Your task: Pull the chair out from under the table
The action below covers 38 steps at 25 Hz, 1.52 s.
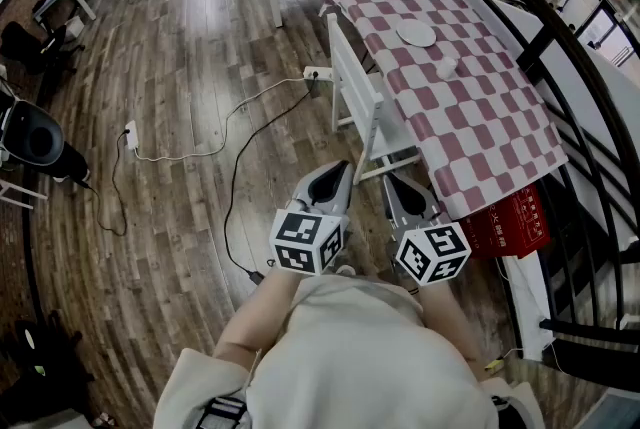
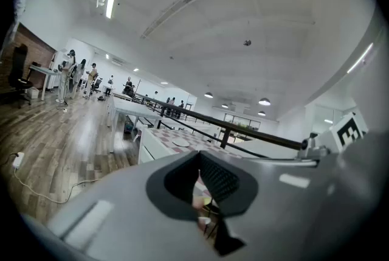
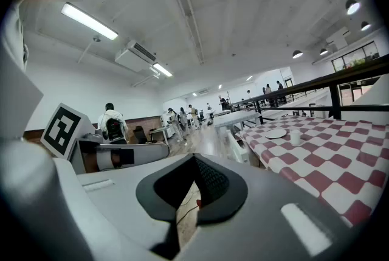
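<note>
The white chair point(image 1: 356, 95) stands just ahead of both grippers, untouched, tucked against the checked-cloth table point(image 1: 500, 132). The left gripper point(image 1: 338, 175) and right gripper point(image 1: 396, 183) hang side by side, each with jaws pressed together on nothing. A plate point(image 1: 416, 35) and cup point(image 1: 447, 67) sit on the table, a red box point(image 1: 515, 222) beneath it. A black cable point(image 1: 235, 187) crosses the wooden floor point(image 1: 180, 67), and a black railing point(image 1: 545, 32) runs behind the table.
</note>
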Motion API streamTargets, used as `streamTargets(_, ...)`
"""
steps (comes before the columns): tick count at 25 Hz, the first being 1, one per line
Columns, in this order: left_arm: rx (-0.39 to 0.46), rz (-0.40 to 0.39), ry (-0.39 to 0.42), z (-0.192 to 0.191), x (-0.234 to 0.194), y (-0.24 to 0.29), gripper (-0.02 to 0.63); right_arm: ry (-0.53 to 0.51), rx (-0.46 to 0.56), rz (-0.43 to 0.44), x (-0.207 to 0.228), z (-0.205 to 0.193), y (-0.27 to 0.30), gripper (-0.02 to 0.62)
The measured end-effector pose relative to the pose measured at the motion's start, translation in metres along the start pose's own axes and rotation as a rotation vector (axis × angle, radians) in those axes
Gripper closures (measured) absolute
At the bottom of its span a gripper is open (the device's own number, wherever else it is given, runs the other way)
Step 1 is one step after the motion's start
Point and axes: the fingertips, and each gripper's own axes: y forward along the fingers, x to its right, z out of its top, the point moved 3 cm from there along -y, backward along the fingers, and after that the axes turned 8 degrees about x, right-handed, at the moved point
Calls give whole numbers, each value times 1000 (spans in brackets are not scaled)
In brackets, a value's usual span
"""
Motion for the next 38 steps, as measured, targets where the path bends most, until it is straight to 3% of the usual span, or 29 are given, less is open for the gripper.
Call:
streamTargets(15,-5,-35,16,0,17,5,597,-24,-5,17,2,4,-11,600)
streamTargets(22,-13,-45,12,0,15,9,597,16,-5,9,4,4,-6,600)
streamTargets(32,-54,-97,9,8,-36,39,597,61,-3,-39,2,-2,48,600)
streamTargets(38,-86,-153,34,26,-84,65,597,96,20,-119,2,3,100,600)
